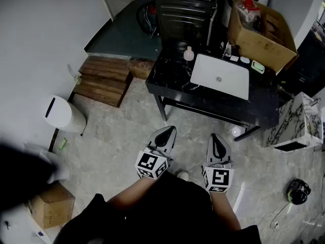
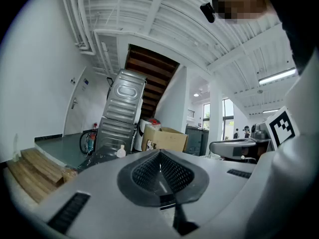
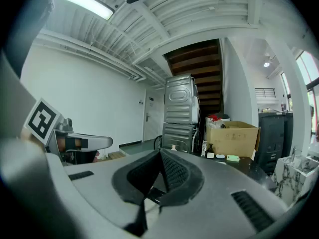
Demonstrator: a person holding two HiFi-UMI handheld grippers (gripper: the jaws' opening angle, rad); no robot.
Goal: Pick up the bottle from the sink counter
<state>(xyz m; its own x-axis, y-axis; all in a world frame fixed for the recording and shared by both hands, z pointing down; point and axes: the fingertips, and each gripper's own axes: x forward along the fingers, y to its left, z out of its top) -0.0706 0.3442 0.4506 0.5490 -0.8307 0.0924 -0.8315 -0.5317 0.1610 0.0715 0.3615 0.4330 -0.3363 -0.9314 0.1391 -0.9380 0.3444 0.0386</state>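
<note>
A small pale bottle [image 1: 188, 54] with a round cap stands upright at the far left corner of the black sink counter [image 1: 172, 80], left of the white basin [image 1: 220, 76]. It appears small and distant in the left gripper view as the bottle [image 2: 121, 152] and in the right gripper view as the bottle [image 3: 173, 147]. My left gripper [image 1: 167, 131] and right gripper [image 1: 216, 138] are held side by side near my body, above the floor and short of the counter's front edge. Both are shut and empty, as the left gripper [image 2: 160, 153] and right gripper [image 3: 162, 154] also show.
A large open cardboard box [image 1: 261, 29] sits at the counter's back right, with a small dark bottle [image 1: 227, 49] and a green soap [image 1: 257, 66] beside it. Wooden steps [image 1: 104, 80] and a white bin [image 1: 63, 115] lie to the left. A marbled box [image 1: 294, 123] stands at the right.
</note>
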